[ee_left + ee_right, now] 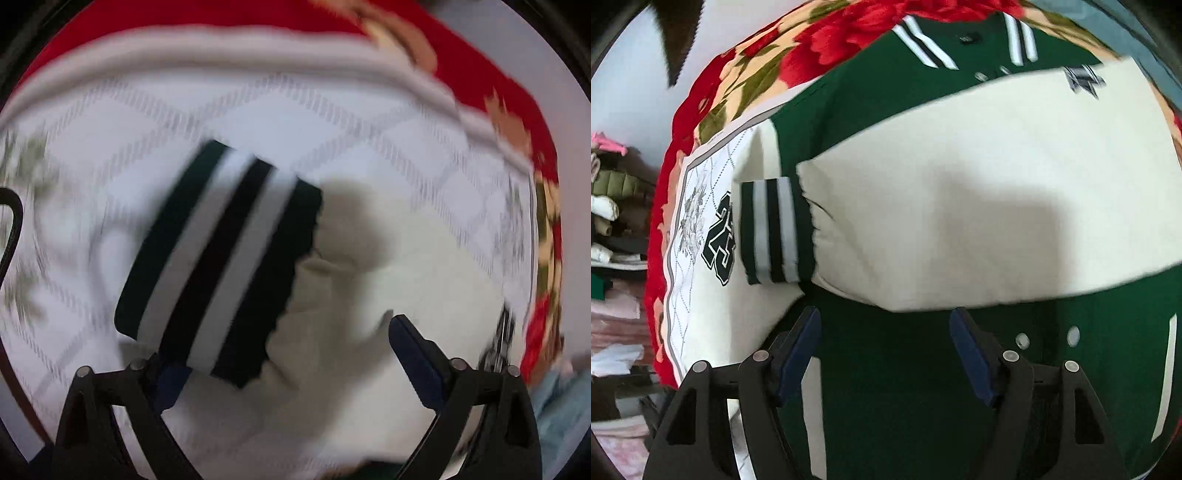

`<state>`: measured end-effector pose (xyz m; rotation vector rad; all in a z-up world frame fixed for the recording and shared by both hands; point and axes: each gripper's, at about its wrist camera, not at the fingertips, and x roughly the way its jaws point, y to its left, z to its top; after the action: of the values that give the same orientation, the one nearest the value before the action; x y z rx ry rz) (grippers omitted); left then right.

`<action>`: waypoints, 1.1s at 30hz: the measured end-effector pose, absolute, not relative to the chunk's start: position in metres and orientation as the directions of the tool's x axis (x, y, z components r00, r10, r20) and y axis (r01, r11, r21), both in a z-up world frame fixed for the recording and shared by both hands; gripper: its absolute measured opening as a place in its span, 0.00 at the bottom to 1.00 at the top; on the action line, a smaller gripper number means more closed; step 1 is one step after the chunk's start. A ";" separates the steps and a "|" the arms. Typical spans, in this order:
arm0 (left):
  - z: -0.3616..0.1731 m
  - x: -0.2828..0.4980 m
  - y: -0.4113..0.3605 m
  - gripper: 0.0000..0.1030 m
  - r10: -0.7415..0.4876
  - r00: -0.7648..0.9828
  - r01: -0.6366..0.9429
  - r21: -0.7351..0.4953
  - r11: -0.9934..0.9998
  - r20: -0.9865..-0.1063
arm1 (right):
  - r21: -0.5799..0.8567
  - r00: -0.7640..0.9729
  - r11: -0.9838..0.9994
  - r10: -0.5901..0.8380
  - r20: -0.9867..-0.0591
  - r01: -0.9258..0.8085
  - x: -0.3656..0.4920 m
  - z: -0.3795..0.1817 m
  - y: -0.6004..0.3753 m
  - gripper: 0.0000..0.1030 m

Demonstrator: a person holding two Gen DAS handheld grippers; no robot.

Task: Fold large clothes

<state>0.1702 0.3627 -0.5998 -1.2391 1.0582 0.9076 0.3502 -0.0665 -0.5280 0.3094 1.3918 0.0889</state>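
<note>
I had the left tongs [288, 354] spread wide over the jacket's striped cuff [218, 258], gripping nothing. My right tongs [886, 343] gaped empty above the green jacket [905, 387], its cream sleeve [960, 192] folded across just ahead, on the quilted bed cover [687, 229].

You're working on a bed: a red floral blanket [827, 48] underneath, a white quilted sheet [698, 229] at nine o'clock, the green-and-cream jacket [960, 192] on top.
</note>
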 end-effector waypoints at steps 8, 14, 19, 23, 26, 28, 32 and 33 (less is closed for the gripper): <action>-0.565 0.249 0.423 0.18 0.224 0.249 -0.928 -0.167 0.333 -0.942 | 0.200 0.207 0.977 0.211 -0.955 -0.074 0.381 -0.513 -0.007 0.72; -0.511 0.296 0.447 0.16 0.350 0.329 -0.862 -0.128 0.491 -0.877 | 0.152 0.276 0.976 0.191 -0.942 -0.157 0.411 -0.520 0.042 0.03; -0.473 0.309 0.429 0.16 0.419 0.380 -0.780 -0.043 0.624 -0.824 | 0.127 0.320 0.983 0.163 -0.933 -0.130 0.433 -0.521 0.076 0.04; -0.453 0.312 0.413 0.16 0.450 0.401 -0.745 0.002 0.668 -0.798 | 0.295 0.198 0.951 0.308 -0.930 -0.092 0.447 -0.541 0.067 0.04; -0.434 0.314 0.394 0.15 0.467 0.424 -0.716 0.029 0.698 -0.776 | 0.417 0.160 0.908 0.417 -0.895 -0.033 0.442 -0.538 0.043 0.14; -0.422 0.318 0.377 0.15 0.478 0.444 -0.693 0.048 0.719 -0.758 | 0.435 0.197 0.900 0.431 -0.881 -0.021 0.430 -0.523 0.025 0.25; -0.393 0.334 0.325 0.14 0.487 0.493 -0.616 0.106 0.780 -0.720 | 0.352 0.271 0.936 0.334 -0.903 0.017 0.403 -0.487 -0.013 0.68; -0.388 0.338 0.313 0.13 0.482 0.507 -0.597 0.113 0.794 -0.714 | 0.352 0.281 0.935 0.330 -0.901 0.029 0.398 -0.481 -0.022 0.75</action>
<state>0.3377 0.3132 -0.3877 -0.1550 0.8095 0.6537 0.3981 -0.0223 -0.4808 0.3276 1.2762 0.2067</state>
